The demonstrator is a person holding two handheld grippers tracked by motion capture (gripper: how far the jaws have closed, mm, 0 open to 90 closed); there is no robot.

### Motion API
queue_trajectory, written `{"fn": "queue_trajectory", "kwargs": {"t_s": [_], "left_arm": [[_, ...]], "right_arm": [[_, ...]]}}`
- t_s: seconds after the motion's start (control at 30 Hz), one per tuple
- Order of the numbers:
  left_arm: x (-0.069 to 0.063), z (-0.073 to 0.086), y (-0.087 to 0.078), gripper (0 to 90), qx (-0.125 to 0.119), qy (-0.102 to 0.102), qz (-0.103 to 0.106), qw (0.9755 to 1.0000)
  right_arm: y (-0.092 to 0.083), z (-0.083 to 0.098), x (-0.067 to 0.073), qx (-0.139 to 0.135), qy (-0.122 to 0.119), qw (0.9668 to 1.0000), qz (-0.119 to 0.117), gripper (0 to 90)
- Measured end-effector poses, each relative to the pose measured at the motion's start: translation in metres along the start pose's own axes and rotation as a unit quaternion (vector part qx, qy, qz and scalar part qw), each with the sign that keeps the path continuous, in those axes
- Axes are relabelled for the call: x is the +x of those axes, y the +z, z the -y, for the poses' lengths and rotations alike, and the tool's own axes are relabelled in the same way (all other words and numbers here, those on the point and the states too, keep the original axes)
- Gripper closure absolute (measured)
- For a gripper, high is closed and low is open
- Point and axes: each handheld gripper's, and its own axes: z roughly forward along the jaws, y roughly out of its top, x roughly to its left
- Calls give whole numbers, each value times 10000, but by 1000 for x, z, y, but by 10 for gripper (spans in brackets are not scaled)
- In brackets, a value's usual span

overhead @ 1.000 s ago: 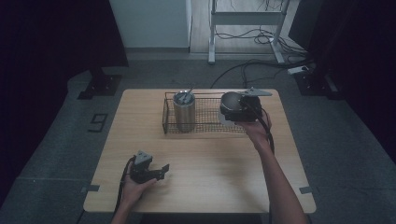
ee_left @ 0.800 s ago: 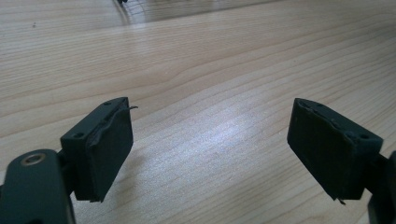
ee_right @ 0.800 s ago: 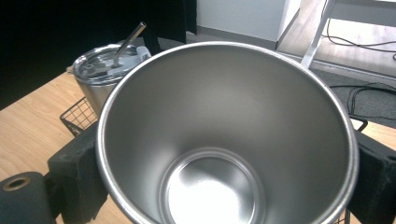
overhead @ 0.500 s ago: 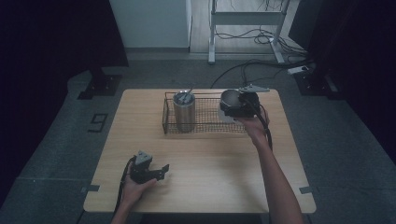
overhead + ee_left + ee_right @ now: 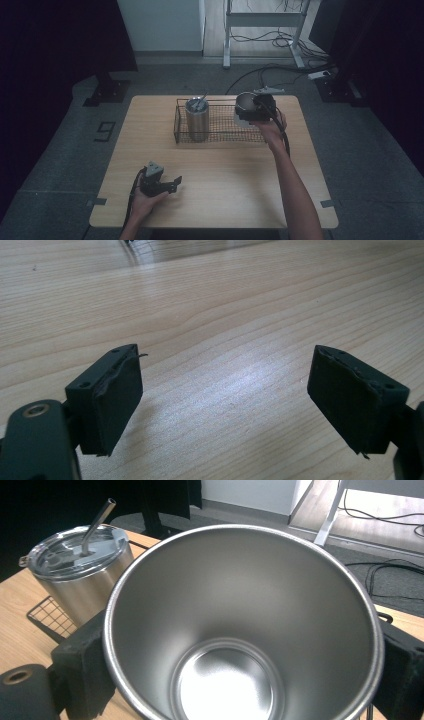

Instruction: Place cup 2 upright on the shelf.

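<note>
Between the right gripper (image 5: 254, 111) and its two black jaws sits an open steel cup (image 5: 243, 625), clamped from both sides at the rim, its mouth facing the gripper's camera and its polished inside bare. Seen from the high view, the right hand (image 5: 270, 128) holds this cup (image 5: 245, 106) at the right end of the wire basket (image 5: 220, 136), over the far part of the wooden table (image 5: 235, 175). Inside the basket's left end stands a lidded steel tumbler (image 5: 196, 119) (a straw pokes through its lid). Near the table's front edge, well apart from the basket, the left gripper (image 5: 175, 181) rests in the left hand (image 5: 145, 200), its jaws apart over bare wood.
</note>
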Motion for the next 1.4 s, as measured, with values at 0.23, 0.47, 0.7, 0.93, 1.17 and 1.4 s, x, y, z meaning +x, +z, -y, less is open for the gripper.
{"fn": "queue_trajectory", "kwargs": {"t_s": [0.23, 0.47, 0.7, 0.93, 1.17, 1.4], "left_arm": [[0, 0, 0, 149, 13, 5, 3, 10000], [0, 0, 1, 149, 26, 4, 15, 10000], [2, 0, 0, 149, 24, -9, 19, 10000], [2, 1, 1, 149, 37, -3, 20, 10000], [2, 1, 1, 149, 46, 3, 27, 10000], [3, 1, 1, 149, 48, -20, 10, 10000]], "right_arm": [[7, -3, -2, 37, 15, 10000, 6, 66], [20, -6, -4, 143, -71, 9998, 92, 66], [28, -7, -9, 168, -16, 9998, 129, 66], [36, -8, -13, 177, 36, 9998, 121, 66], [46, -6, -15, 263, 3, 9995, 197, 66], [57, -1, -21, 387, 83, 9989, 231, 66]]}}
